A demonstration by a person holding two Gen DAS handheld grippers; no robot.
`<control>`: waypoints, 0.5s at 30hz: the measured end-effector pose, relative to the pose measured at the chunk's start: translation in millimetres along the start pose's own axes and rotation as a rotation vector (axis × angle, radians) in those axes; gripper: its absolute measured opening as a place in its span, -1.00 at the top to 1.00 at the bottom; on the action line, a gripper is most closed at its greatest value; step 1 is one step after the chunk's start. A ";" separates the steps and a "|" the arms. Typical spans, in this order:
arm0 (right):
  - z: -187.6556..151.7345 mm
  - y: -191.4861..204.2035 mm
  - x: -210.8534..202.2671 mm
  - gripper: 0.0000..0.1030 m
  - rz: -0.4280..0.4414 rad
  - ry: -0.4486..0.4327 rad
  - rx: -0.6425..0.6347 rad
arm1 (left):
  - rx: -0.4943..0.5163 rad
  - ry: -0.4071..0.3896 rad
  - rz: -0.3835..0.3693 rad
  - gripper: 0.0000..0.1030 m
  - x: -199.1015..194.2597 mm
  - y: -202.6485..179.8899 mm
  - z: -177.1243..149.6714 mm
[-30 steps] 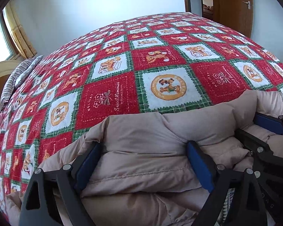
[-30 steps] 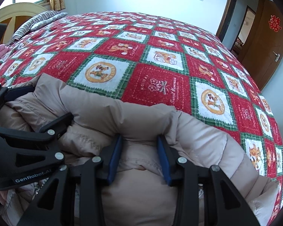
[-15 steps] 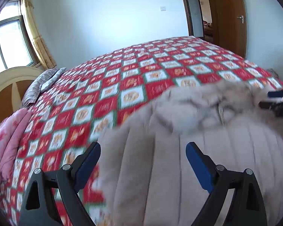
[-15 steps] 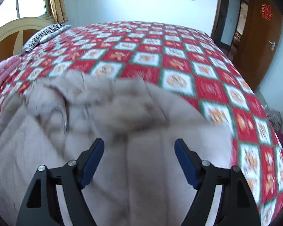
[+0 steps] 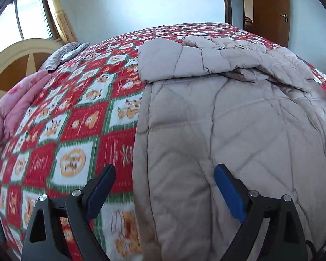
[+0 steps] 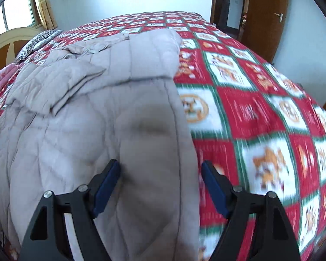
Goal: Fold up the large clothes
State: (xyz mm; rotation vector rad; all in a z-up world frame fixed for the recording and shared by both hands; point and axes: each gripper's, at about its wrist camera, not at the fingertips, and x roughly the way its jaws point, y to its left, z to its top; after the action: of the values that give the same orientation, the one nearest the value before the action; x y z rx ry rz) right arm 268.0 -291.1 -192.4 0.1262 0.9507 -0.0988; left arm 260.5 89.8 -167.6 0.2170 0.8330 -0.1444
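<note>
The red patchwork bedspread [image 5: 80,117] fills both views, and the beige padded coat [image 5: 217,113] lies along it, long axis running up-frame, away from both tools. The left gripper [image 5: 165,189] straddles the coat's left edge and the right gripper [image 6: 160,181] its right edge (each gaping wide, holding nothing), about equally near.

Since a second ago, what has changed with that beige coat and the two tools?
Both tools let go: the right tool was pinching the beige coat and now stands open, like the left tool. Both pulled back toward the near edge, leaving the coat spread flat. The red quilt stayed put.
</note>
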 end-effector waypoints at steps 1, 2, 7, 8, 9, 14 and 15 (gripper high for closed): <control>-7.3 0.5 -4.0 -0.55 0.009 -0.001 0.004 | -0.002 0.000 -0.004 -0.79 -3.6 -1.0 -5.4; -16.2 1.0 -8.9 -0.55 0.016 -0.002 0.009 | -0.005 0.003 -0.005 -0.79 -6.7 -2.1 -12.5; -54.1 1.5 -26.4 -0.55 0.025 -0.005 0.032 | 0.010 0.005 -0.024 -0.79 -26.9 -13.5 -46.2; -61.1 1.9 -29.7 -0.55 0.028 -0.003 0.034 | 0.011 0.006 -0.031 -0.79 -31.1 -15.6 -52.9; -66.9 2.4 -32.5 -0.55 0.027 -0.001 0.036 | 0.012 0.007 -0.037 -0.79 -34.4 -17.7 -58.0; -102.9 5.0 -49.4 -0.53 0.034 0.014 0.037 | 0.024 0.006 -0.057 -0.79 -43.6 -25.0 -85.3; -108.1 5.4 -51.5 -0.47 0.043 0.019 0.041 | 0.021 0.008 -0.059 -0.79 -44.2 -26.1 -89.3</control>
State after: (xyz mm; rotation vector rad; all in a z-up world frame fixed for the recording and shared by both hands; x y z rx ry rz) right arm 152.0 -268.0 -212.2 0.1859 0.9649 -0.0774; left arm 161.6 88.5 -196.4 0.2132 0.8461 -0.2080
